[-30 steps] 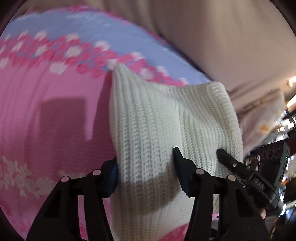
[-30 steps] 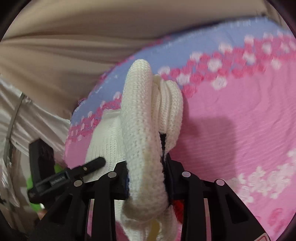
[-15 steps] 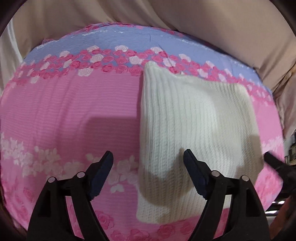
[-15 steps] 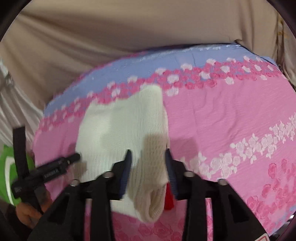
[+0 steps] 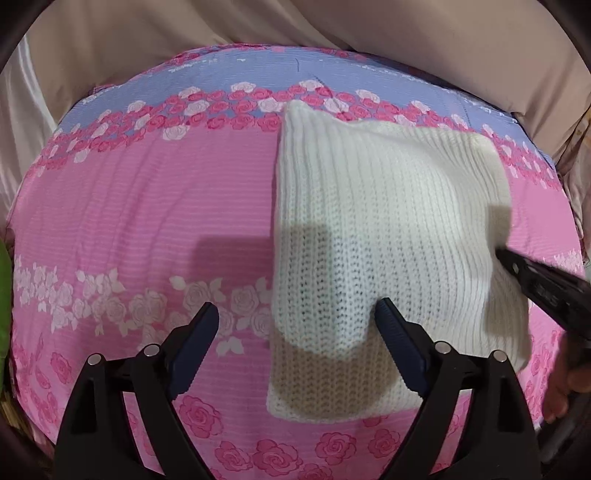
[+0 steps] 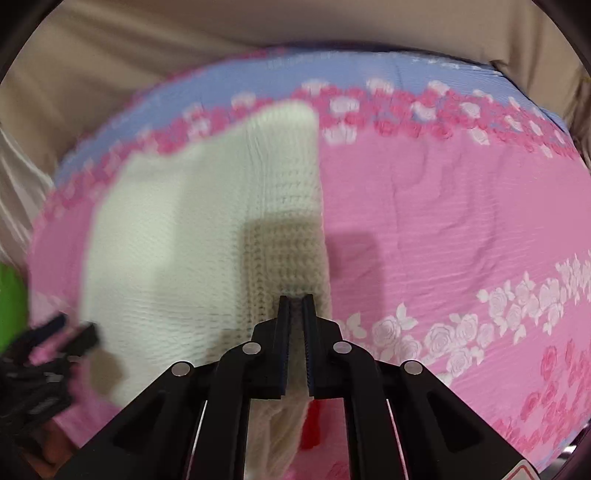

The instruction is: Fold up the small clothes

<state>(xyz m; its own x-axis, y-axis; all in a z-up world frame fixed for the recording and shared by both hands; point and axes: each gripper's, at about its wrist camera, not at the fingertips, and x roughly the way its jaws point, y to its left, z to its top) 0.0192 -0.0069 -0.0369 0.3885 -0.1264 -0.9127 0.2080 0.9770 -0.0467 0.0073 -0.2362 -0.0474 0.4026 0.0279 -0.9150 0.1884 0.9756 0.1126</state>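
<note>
The white knit garment lies folded flat right of centre in the left view, the left tool spread wide and empty above its near edge, the right tool pinched nearly closed on its right edge, probably to tidy the fold, on a pink rose-printed bed sheet with beige curtains behind.

Both views come from fisheye cameras mounted just behind a pair of black gripper fingers, looking forward along them and down onto a pink rose-printed bedspread. The left wrist view sits over the near left part of a folded white knit, with the left gripper framing its bottom edge. The right wrist view looks from the knit's right side, the right gripper close over it. Both share the knit, the bedspread's blue border and the beige curtain beyond.
</note>
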